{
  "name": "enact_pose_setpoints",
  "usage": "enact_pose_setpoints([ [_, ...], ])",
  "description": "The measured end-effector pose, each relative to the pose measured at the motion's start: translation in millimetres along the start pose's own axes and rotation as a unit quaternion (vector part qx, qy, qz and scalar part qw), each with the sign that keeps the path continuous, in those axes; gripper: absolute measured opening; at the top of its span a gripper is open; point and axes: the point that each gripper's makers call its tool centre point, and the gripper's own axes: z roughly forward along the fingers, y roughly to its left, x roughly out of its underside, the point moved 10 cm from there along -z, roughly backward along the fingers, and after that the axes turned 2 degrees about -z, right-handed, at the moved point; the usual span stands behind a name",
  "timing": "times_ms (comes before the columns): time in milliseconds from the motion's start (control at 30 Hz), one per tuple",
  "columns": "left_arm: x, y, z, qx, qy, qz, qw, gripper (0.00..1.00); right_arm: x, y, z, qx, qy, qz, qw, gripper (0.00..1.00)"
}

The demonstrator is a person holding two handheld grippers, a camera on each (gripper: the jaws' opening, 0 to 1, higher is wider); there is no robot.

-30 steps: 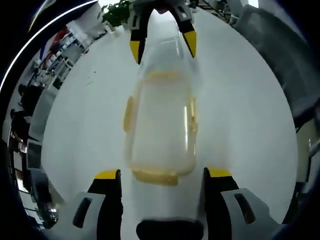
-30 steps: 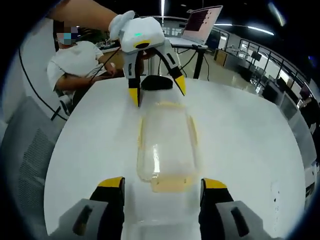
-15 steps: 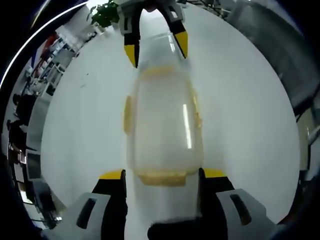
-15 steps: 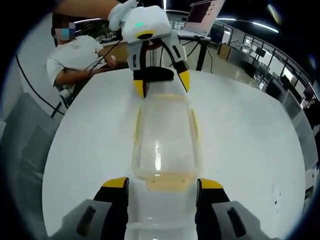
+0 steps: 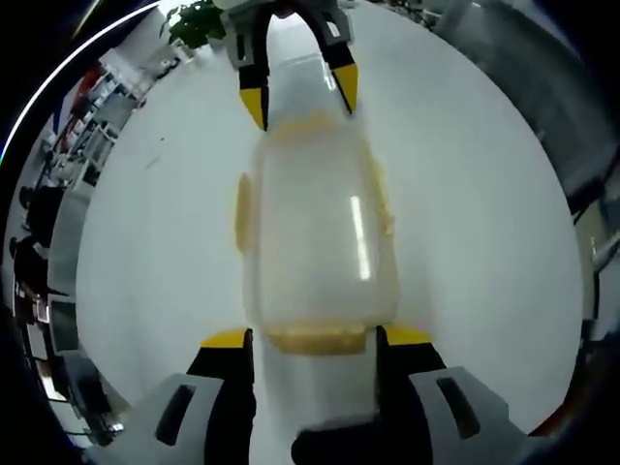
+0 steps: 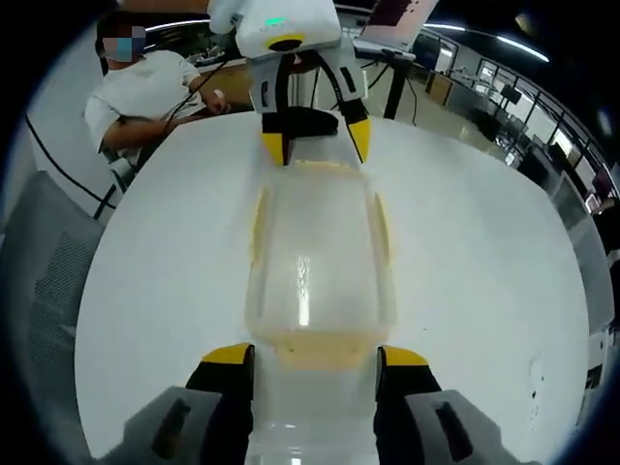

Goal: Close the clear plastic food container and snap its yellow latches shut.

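Both spread claws, left claw (image 5: 310,337) and right claw (image 6: 314,356), have closed in on the container's (image 5: 315,232) end latches, ready to press.

Clear container (image 6: 318,281) lies lengthwise — right gripper (image 6: 315,356) and left gripper (image 6: 317,143) straddle its ends.

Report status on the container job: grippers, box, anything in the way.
Left gripper and right gripper open, one at each end latch. Clear container lidded, flat on white table. Nothing blocking it.
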Motion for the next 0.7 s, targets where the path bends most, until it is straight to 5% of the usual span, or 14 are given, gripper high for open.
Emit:
enact_pose_setpoints([
  [700, -1.5, 4.0, 5.6, 0.044, 0.018, -0.019, 0.9987, 0.38, -0.1, -0.3, 10.4, -0.01, 0.031, 0.013, 0.9994, 0.38],
])
